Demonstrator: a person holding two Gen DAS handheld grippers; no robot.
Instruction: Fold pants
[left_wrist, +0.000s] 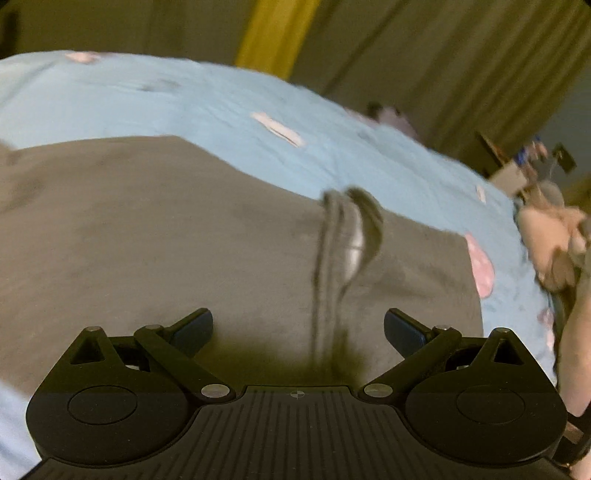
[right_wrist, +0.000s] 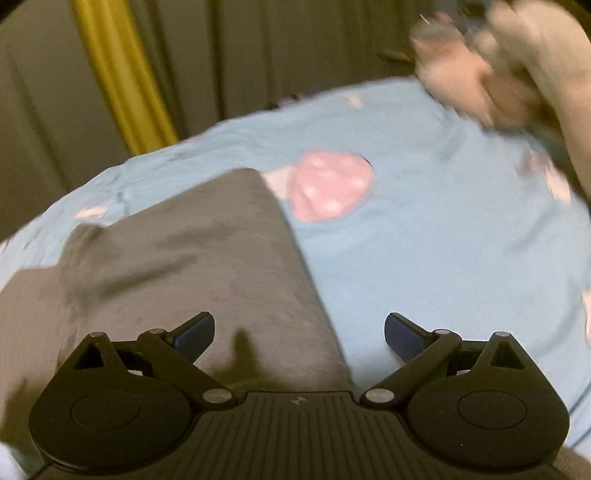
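Note:
Grey pants (left_wrist: 166, 236) lie spread flat on a light blue bedsheet (left_wrist: 221, 103). A raised fold with a pale label (left_wrist: 351, 243) stands up near their right part in the left wrist view. My left gripper (left_wrist: 298, 328) is open and empty, just above the grey cloth. In the right wrist view the pants (right_wrist: 192, 266) fill the lower left, with their right edge running down between the jaws. My right gripper (right_wrist: 300, 332) is open and empty over that edge and the sheet (right_wrist: 443, 240).
The sheet has pink and white prints (right_wrist: 332, 184). Olive curtains (left_wrist: 443, 55) with a yellow strip (left_wrist: 273, 33) hang behind the bed. A person's hand (right_wrist: 498, 62) shows blurred at upper right. Small clutter (left_wrist: 524, 162) sits beyond the bed's right edge.

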